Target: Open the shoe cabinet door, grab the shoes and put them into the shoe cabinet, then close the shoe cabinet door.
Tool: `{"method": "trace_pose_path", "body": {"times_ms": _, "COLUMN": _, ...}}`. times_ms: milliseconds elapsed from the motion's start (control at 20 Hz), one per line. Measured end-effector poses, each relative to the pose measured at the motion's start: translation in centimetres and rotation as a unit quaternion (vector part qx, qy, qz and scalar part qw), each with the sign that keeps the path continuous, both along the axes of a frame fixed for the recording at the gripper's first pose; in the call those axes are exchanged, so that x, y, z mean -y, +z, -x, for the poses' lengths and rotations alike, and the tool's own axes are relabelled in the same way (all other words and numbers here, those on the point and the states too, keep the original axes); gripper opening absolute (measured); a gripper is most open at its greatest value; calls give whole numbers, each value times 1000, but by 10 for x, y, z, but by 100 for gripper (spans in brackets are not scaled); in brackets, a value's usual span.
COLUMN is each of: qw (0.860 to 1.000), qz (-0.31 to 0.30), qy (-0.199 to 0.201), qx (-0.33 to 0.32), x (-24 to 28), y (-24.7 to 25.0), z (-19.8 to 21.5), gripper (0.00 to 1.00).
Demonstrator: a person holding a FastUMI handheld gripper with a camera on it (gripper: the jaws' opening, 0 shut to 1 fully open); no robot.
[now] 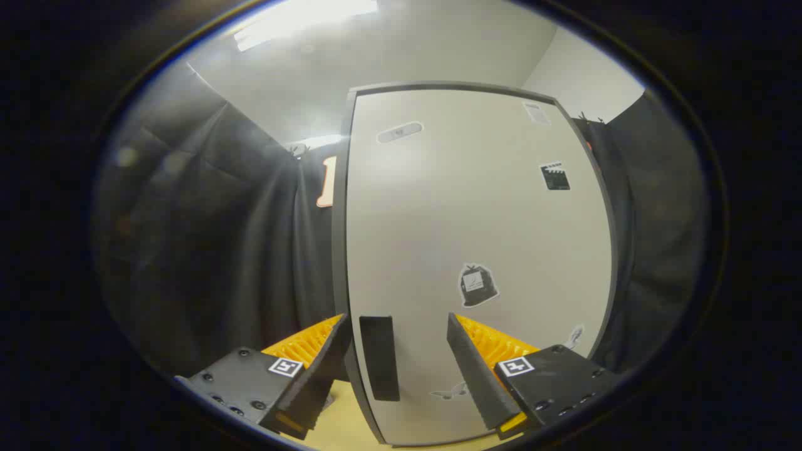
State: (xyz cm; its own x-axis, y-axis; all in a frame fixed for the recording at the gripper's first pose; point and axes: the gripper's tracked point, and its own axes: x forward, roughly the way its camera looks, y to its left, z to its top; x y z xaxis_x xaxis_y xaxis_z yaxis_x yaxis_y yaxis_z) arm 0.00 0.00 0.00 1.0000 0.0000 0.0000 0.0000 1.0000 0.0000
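Ridged pads are lining the insides of the gripper [396,357], whose two fingers are standing wide apart and holding nothing. Between them a dark upright handle [380,366] is sitting on the shoe cabinet door [476,207], near its left edge and closer to the left finger [316,369] than to the right finger [479,369]; neither finger is touching it. Pale grey with a dark frame, the door is standing shut, just ahead of the fingers and rising well beyond them. Stickers are dotting its face: a dark bag-shaped one [477,285] above the right finger, a clapperboard [555,176] higher up, an oval one [400,132] near the top. Light wooden floor [341,423] is showing beneath the left finger at the foot of the door. Black cloth [207,250] is hanging on both sides of the cabinet, with white wall [376,56] above
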Motion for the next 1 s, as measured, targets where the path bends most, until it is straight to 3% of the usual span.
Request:
{"method": "trace_pose_path", "body": {"times_ms": 400, "qw": 1000, "qz": -1, "qy": 0, "qx": -25, "x": -7, "y": -31, "z": -25, "gripper": 96}}
{"method": "trace_pose_path", "body": {"times_ms": 500, "qw": 1000, "qz": 1, "qy": -1, "qx": -26, "x": -8, "y": -35, "z": -26, "gripper": 91}}
{"method": "trace_pose_path", "body": {"times_ms": 1000, "qw": 999, "qz": 11, "qy": 15, "qx": -39, "x": -21, "y": -53, "z": -30, "gripper": 33}}
